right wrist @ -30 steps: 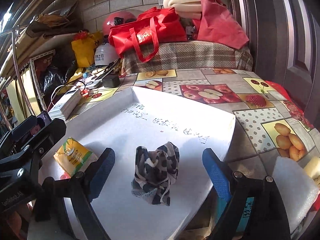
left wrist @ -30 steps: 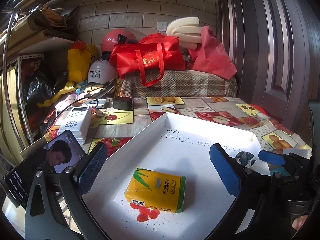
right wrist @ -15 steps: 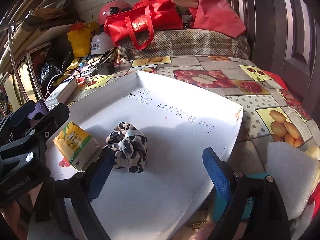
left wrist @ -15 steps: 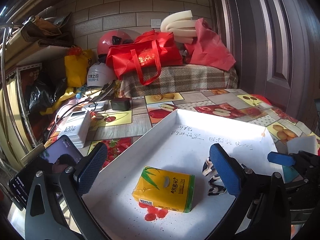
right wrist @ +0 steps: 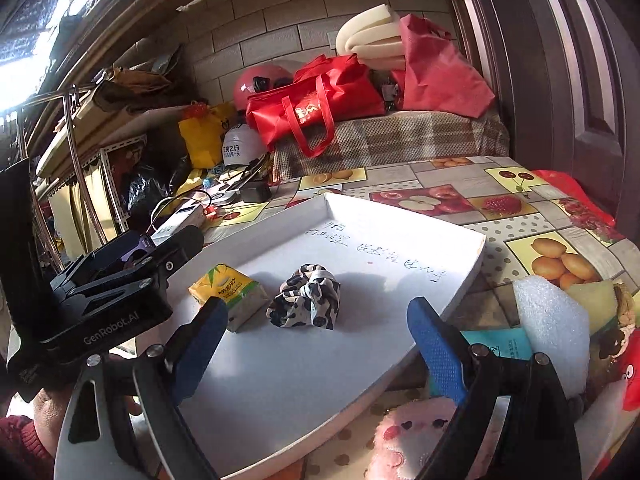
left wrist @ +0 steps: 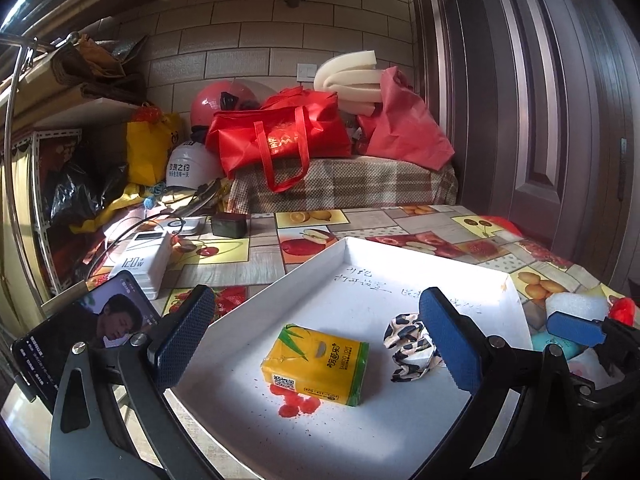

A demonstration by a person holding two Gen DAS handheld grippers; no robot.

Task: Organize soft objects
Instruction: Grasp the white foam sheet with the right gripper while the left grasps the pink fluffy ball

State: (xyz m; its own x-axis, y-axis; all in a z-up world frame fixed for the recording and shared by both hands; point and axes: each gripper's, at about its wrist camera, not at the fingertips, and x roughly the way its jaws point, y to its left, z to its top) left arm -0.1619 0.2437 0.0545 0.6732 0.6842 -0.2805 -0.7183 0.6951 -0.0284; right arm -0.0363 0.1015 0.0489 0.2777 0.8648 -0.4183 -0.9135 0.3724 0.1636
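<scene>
A white shallow tray (left wrist: 400, 254) (right wrist: 280, 380) lies on the fruit-print tablecloth. In it sit a yellow tissue pack (left wrist: 316, 364) (right wrist: 228, 288) and, just right of it, a crumpled leopard-print cloth (left wrist: 408, 344) (right wrist: 306, 302). My left gripper (left wrist: 316, 340) is open and empty, its blue pads wide apart over the tray's near edge, around the tissue pack. My right gripper (right wrist: 316, 344) is open and empty, pulled back over the tray's near side; it also shows at the right of the left wrist view (left wrist: 576, 328).
Right of the tray lie a white foam block (right wrist: 552, 320), a teal packet (right wrist: 500, 342), a pink plush (right wrist: 404, 436) and a red toy (right wrist: 630, 376). A phone (left wrist: 84, 332) and power bank (left wrist: 144, 260) stand left. Red bags (left wrist: 280, 136) and helmets sit behind.
The right gripper pushed the leopard cloth left, next to the tissue pack, then drew back. The left gripper rose slightly and stayed open.
</scene>
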